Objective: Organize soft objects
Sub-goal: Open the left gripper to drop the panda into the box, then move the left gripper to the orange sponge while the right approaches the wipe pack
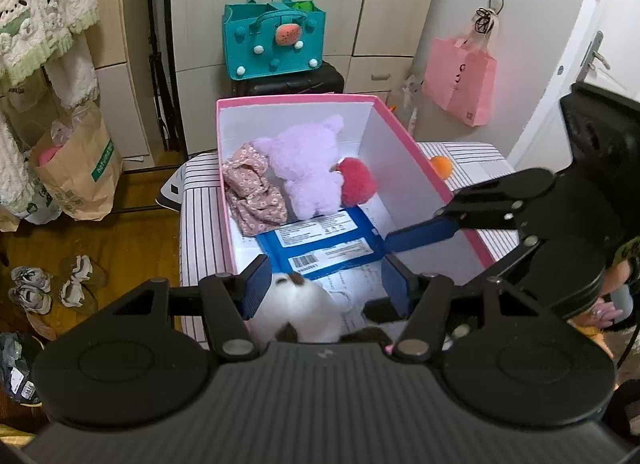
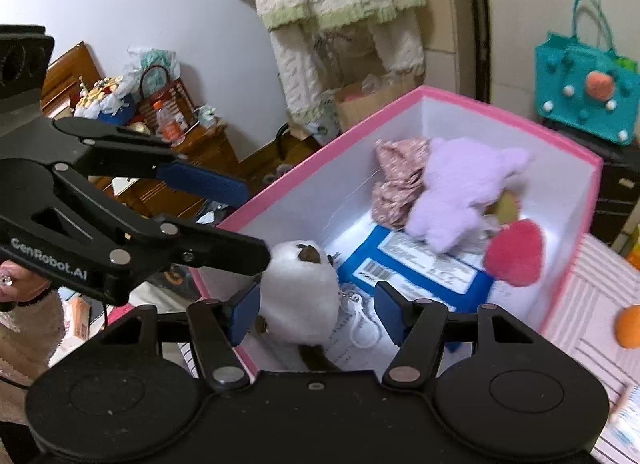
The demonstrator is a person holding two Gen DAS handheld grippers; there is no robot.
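Left wrist view shows my left gripper [image 1: 326, 284] with its jaws parted about halfway over the near end of the pink box [image 1: 394, 114]. Just below and between my blue pads [image 1: 256, 284] lies the white plush toy [image 1: 298, 314]; its fur brushes the left-hand pad, while the other pad stands clear of it, so nothing is clamped. Ahead of my fingers, on the box floor, lies a blue packet [image 1: 320, 240] with white labels. Beyond that, toward the far wall, sit a lilac plush bear [image 1: 306, 168], a floral cloth [image 1: 254, 192] to its left and a red plush [image 1: 358, 180] to its right.

From the right wrist view, my right gripper [image 2: 318, 312] also stands partly spread above the same white plush, whose white clip [image 2: 362, 328] lies between the pads. Its left pad is at the fur; the right pad is apart. An orange ball [image 2: 630, 326] rests on the striped cloth [image 2: 592, 304] outside the box, off to my right.
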